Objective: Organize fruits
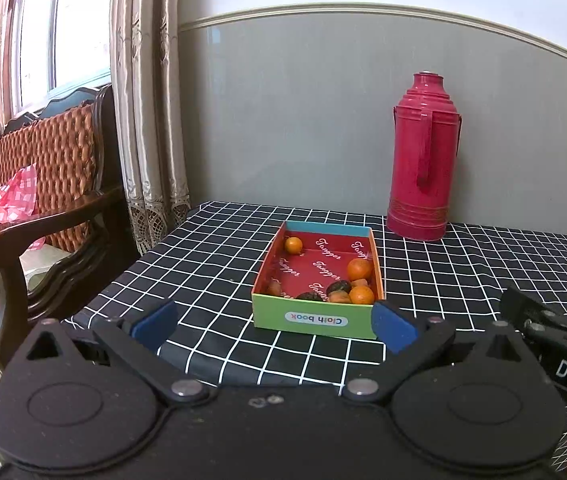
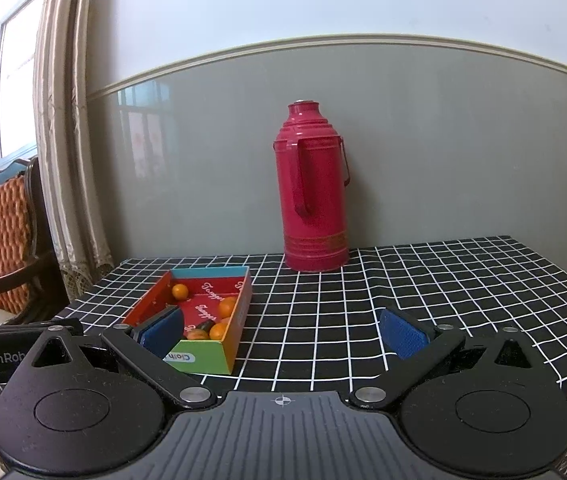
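A shallow cardboard box (image 1: 315, 320) with a green front wall and red lining sits on the black checked tablecloth (image 1: 211, 264). Inside lie a small orange (image 1: 293, 245) at the back left, two oranges (image 1: 359, 269) at the right, and dark and brownish fruits (image 1: 338, 287) near the front. My left gripper (image 1: 274, 326) hangs open just in front of the box, holding nothing. In the right wrist view the box (image 2: 239, 320) is at the left, and my right gripper (image 2: 283, 334) stands open and empty to the box's right.
A tall red thermos (image 1: 423, 160) stands at the back of the table against the grey wall. A wooden armchair (image 1: 43, 208) with an orange cushion and a pink checked bag (image 1: 7, 200) is left of the table, beside curtains (image 1: 147, 120).
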The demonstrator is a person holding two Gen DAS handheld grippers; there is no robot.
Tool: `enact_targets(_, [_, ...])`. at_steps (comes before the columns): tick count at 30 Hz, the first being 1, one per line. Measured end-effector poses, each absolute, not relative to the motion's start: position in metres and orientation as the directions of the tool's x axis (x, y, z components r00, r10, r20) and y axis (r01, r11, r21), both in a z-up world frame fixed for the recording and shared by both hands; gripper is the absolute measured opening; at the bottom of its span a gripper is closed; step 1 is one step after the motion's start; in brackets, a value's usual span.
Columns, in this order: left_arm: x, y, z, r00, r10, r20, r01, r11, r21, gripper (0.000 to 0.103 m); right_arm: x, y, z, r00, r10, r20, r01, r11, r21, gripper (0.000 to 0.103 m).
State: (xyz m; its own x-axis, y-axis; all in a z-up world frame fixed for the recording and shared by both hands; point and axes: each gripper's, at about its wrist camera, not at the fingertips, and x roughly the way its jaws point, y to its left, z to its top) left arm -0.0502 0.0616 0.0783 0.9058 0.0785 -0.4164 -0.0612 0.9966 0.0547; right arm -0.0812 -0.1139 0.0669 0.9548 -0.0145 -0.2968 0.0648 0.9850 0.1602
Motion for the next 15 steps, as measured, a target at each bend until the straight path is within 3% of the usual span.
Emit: enact_targets(15, [-0.0463, 0.0642, 0.0750, 0.910, 0.057, -0.410, -0.040, 0.998, 0.050, 0.097, -0.0776, -0.1135, 0.0647, 0.955, -0.008, -0.297, 0.060, 0.984, 0.167, 0.103])
